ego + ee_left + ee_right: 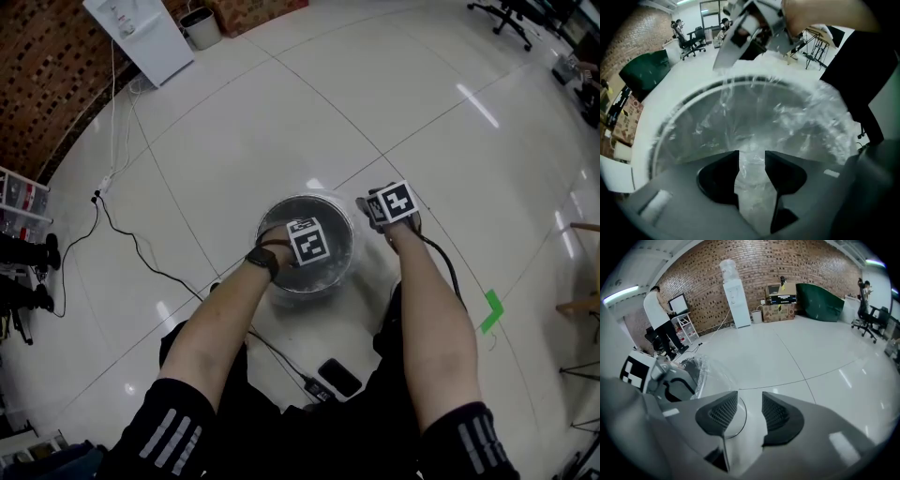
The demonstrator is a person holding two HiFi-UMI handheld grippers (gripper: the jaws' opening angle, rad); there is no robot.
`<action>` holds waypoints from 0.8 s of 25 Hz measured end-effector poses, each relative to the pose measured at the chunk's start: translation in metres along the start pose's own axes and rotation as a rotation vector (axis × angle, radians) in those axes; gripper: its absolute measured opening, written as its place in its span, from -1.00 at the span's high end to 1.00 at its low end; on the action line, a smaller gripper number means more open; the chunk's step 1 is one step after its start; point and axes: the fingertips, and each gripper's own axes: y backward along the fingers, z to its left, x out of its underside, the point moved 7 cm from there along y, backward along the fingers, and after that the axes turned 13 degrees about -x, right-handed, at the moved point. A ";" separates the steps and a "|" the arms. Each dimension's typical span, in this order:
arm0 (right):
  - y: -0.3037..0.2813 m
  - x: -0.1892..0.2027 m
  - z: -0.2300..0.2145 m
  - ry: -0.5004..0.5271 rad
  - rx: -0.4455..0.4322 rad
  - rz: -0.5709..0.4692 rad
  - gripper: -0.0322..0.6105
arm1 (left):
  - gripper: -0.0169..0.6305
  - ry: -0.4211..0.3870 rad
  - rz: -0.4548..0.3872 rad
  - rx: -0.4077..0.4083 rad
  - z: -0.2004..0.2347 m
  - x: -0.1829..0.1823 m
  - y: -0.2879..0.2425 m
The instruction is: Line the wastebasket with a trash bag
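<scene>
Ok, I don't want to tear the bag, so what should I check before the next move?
1. Trash bag sits inside the wastebasket: ok.
2. Left hand-held gripper open, film between its jaws unpinched: ok.
3. Right hand-held gripper open, empty, beside the wastebasket: ok.
4. Bag edge folded over the rim all round: cannot tell.

Open floor around wastebasket; cable, phone nearby.
</scene>
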 end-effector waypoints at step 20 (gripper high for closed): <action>0.178 -0.094 0.193 0.481 0.168 -0.419 0.82 | 0.61 0.354 -0.323 -0.388 0.038 0.069 0.260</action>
